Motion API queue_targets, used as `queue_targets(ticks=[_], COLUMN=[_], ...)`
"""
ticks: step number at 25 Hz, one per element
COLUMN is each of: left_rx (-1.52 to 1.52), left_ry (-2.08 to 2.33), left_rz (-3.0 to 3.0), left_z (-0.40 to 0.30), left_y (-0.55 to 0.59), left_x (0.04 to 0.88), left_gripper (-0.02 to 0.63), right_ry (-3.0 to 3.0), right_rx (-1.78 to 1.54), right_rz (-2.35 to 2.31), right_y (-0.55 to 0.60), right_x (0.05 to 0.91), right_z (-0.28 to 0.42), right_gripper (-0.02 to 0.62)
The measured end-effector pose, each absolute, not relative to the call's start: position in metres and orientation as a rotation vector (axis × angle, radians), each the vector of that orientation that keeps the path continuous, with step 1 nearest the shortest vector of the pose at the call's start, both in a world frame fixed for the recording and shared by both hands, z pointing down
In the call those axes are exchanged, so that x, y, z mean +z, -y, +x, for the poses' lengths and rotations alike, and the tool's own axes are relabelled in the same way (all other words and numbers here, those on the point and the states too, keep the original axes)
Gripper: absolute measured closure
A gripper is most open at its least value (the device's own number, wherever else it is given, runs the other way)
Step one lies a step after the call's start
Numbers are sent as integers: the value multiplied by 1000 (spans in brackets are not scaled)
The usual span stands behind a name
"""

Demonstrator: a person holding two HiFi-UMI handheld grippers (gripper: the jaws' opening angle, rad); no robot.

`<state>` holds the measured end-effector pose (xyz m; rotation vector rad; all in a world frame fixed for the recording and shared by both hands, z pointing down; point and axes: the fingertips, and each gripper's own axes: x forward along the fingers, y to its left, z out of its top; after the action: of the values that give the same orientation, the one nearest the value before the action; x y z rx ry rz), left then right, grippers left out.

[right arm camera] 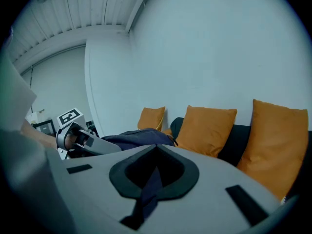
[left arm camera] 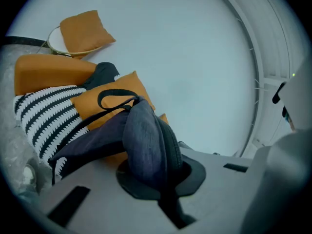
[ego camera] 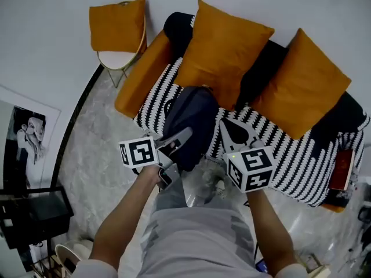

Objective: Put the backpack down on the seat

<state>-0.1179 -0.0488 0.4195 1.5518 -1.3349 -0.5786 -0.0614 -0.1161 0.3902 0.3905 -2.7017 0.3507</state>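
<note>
The backpack [ego camera: 191, 126] hangs just over the striped sofa seat [ego camera: 290, 155], with the left gripper [ego camera: 181, 136] at its seven o'clock clamped tight on the fabric and the right gripper [ego camera: 233, 133] at four o'clock closed on a narrow strip of it, seemingly so it comes down level.

- the scene is lit evenly and softly, with a cool bluish cast in all three views; no single light source can be made out.
- only faint, soft shadows are cast beneath the cushions [ego camera: 223, 51] on the sofa [ego camera: 290, 155].
- the backpack [ego camera: 194, 120] is rendered dark, and little detail is held in its folds.
- both gripper views are ringed by black corners, and the wall [right arm camera: 219, 48] and its edges are bowed.
- the nearest grey surfaces at the bottom of both gripper views are left out of focus.
</note>
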Motion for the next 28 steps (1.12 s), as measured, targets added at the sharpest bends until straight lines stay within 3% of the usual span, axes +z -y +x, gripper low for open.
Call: queue_targets(ticks=[13,28], left_rx=[-278,20], left_ry=[982,588], left_rz=[1741,1942], left_z=[-172,-187], left_y=[93,139], left_x=[461,497], left_gripper=[600,600], right_ry=[2604,2479], right_rx=[465,570], right_rz=[733,1028], right_y=[142,157], right_x=[421,460], right_z=[-119,-138], right_gripper=[594,594])
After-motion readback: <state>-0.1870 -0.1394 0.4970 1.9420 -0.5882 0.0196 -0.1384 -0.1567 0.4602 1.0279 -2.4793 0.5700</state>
